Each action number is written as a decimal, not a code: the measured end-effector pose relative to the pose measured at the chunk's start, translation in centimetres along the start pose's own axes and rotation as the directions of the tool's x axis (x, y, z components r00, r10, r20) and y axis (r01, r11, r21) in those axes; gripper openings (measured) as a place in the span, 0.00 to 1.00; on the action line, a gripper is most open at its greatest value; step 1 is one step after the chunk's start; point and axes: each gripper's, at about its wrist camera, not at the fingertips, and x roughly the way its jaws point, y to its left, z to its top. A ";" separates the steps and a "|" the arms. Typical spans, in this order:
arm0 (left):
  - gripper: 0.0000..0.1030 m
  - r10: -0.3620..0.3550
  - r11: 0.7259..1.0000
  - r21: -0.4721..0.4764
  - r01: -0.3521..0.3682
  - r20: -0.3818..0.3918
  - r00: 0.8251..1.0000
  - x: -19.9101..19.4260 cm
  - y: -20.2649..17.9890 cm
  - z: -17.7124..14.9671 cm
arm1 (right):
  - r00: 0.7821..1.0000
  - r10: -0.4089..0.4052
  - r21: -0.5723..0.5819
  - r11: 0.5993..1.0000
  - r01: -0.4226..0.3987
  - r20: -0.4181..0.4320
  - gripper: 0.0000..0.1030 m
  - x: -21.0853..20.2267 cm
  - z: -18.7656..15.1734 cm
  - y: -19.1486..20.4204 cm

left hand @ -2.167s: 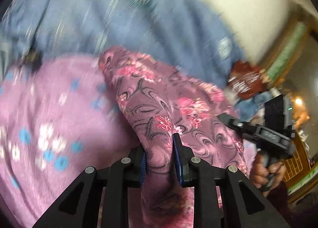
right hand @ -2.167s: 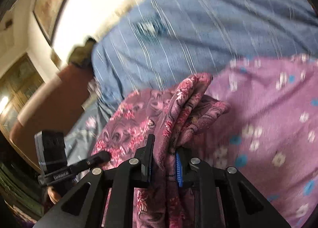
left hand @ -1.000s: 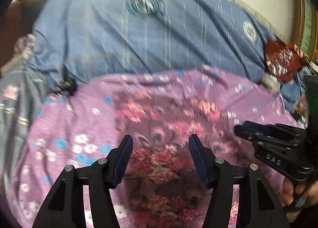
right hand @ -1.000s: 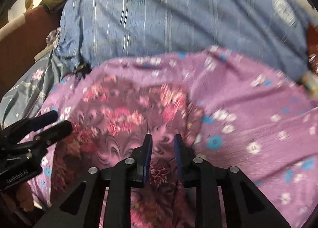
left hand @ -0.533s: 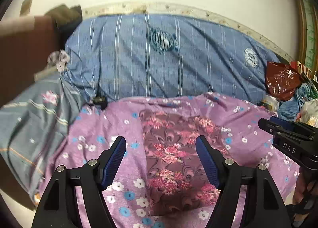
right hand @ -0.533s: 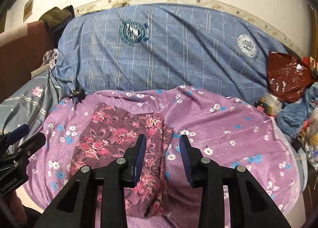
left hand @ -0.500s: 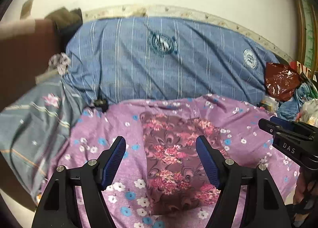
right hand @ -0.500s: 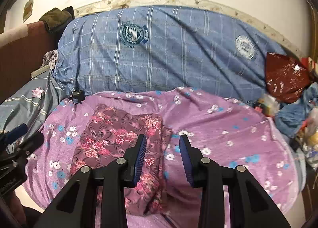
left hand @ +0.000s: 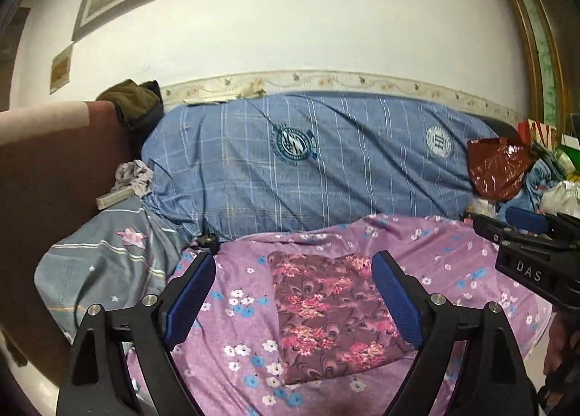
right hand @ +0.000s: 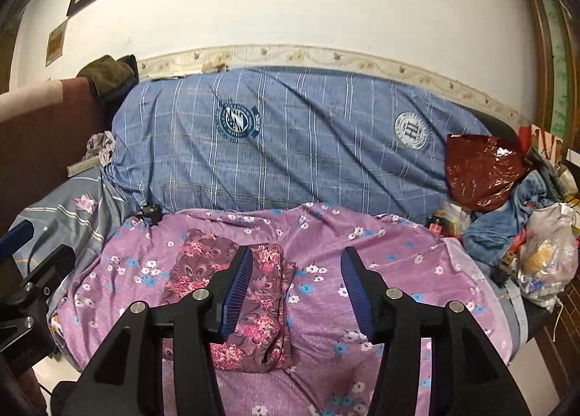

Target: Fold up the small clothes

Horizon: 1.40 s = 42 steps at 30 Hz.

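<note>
A folded maroon floral garment (left hand: 326, 311) (right hand: 203, 271) lies flat on a purple flowered sheet (left hand: 453, 260) (right hand: 362, 245) that covers the seat of a sofa. My left gripper (left hand: 293, 300) hangs above and in front of the garment, its jaws opening wide, with nothing between them. My right gripper (right hand: 295, 289) is held back from the sofa too, jaws opening and empty; the garment shows to the left of its left finger. Each gripper appears at the edge of the other's view.
A blue striped cover (left hand: 326, 169) drapes the sofa back. A grey flowered cloth (left hand: 108, 260) lies at the left by the brown armrest (left hand: 54, 169). A red foil bag (right hand: 482, 169), blue clothes (right hand: 507, 220) and a plastic bag (right hand: 547, 260) crowd the right end.
Both grippers let go of the garment, which now lies folded on the sheet. Both pulled back and up from the sofa while their jaws spread wider.
</note>
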 end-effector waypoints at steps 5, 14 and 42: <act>0.92 0.033 0.999 -0.014 -0.033 0.025 0.999 -2.7 0.7 0.2 | 1.000 -0.007 0.001 1.000 0.007 0.022 0.56 -2.3 0.1 0.1; 0.99 0.117 0.990 -0.087 -0.114 0.022 0.993 -4.9 1.9 0.0 | 1.000 -0.009 0.008 1.000 0.009 0.024 0.57 -4.4 -0.4 0.6; 0.99 0.095 0.990 -0.106 -0.095 -0.007 0.995 -5.0 2.1 0.7 | 0.998 -0.007 0.022 1.000 0.006 0.064 0.59 -6.1 -0.6 0.5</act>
